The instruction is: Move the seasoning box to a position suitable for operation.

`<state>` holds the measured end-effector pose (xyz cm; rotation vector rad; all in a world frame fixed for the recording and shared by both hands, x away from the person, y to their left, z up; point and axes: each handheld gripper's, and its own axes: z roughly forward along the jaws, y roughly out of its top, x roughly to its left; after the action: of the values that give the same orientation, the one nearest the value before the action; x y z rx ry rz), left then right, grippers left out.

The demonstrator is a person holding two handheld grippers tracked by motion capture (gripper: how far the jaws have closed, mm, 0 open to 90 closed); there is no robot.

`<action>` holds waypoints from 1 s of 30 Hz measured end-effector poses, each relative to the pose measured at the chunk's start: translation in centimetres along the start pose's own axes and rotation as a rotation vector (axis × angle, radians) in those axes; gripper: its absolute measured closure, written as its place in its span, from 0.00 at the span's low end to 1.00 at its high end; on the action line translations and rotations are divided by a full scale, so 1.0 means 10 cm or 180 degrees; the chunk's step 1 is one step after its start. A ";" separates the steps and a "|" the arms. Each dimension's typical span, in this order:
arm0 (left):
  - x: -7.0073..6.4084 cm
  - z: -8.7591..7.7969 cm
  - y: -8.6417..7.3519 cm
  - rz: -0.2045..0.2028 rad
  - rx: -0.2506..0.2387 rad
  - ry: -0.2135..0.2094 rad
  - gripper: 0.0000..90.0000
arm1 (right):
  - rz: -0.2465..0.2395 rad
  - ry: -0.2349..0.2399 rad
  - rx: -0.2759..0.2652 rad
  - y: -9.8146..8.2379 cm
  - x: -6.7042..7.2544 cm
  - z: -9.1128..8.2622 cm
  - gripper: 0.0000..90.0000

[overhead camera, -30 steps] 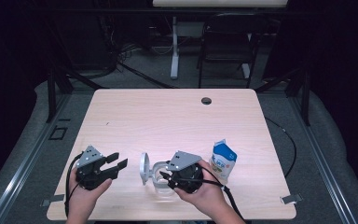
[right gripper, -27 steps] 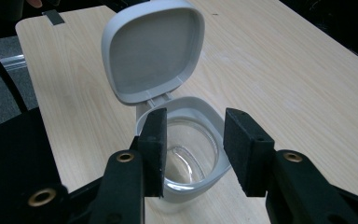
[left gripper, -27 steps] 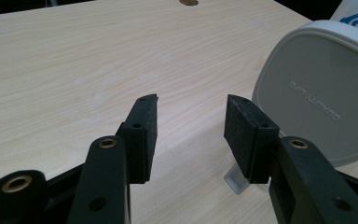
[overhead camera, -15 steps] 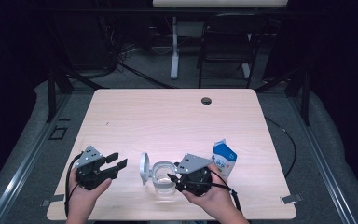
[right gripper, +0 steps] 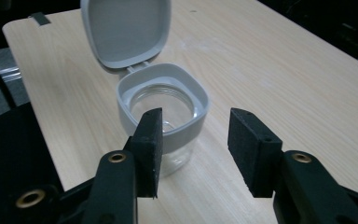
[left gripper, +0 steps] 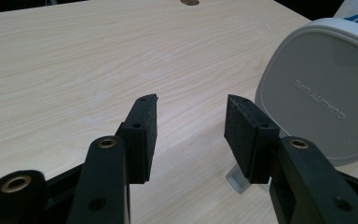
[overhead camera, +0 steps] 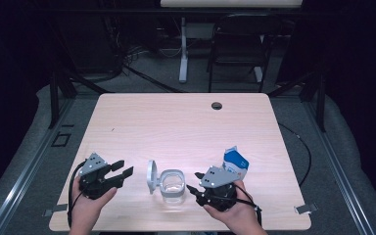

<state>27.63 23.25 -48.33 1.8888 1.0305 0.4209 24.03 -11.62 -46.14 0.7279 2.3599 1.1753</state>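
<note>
A clear glass jar [overhead camera: 173,185] with a grey rim stands near the table's front edge, its hinged grey lid [overhead camera: 151,176] flipped up to its left. The right gripper view looks into the jar [right gripper: 162,108], which looks empty, with the raised lid [right gripper: 126,29] behind it. My right gripper [overhead camera: 195,183] is open, a short way right of the jar, its jaws pointing at it. My left gripper [overhead camera: 124,168] is open too, left of the lid and apart from it. The left gripper view has the lid's outer face [left gripper: 321,93] close at the right.
A blue and white milk carton [overhead camera: 235,163] stands just behind my right gripper. A small dark hole [overhead camera: 217,105] sits near the table's far edge. A chair and a table leg stand on the floor beyond the wooden table [overhead camera: 186,127].
My right gripper has drawn back to the right, away from the jar, and the jar now stands free. The left gripper has stayed put.
</note>
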 end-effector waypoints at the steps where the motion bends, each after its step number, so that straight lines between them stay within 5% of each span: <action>1: 0.00 0.00 0.00 0.0000 0.0002 -0.0005 0.60 | 0.0035 -0.0031 -0.0020 -0.02 -0.01 -0.02 0.61; 7: 0.00 0.01 0.00 0.0007 0.0019 -0.0036 0.61 | 0.0190 -0.0025 -0.0025 -0.15 -0.07 -0.11 0.59; 14: 0.01 0.01 -0.02 -0.0057 -0.0012 -0.0060 0.59 | 0.0161 -0.0038 0.0062 -0.30 -0.10 -0.19 0.60; 30: 0.04 -0.01 -0.03 -0.0070 0.0030 0.0089 0.56 | 0.0388 -0.0131 0.0075 -0.63 -0.27 -0.28 0.54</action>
<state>27.63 23.67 -48.62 1.8832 1.0725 0.4316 22.90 -18.15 -49.35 0.9066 2.3276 1.1717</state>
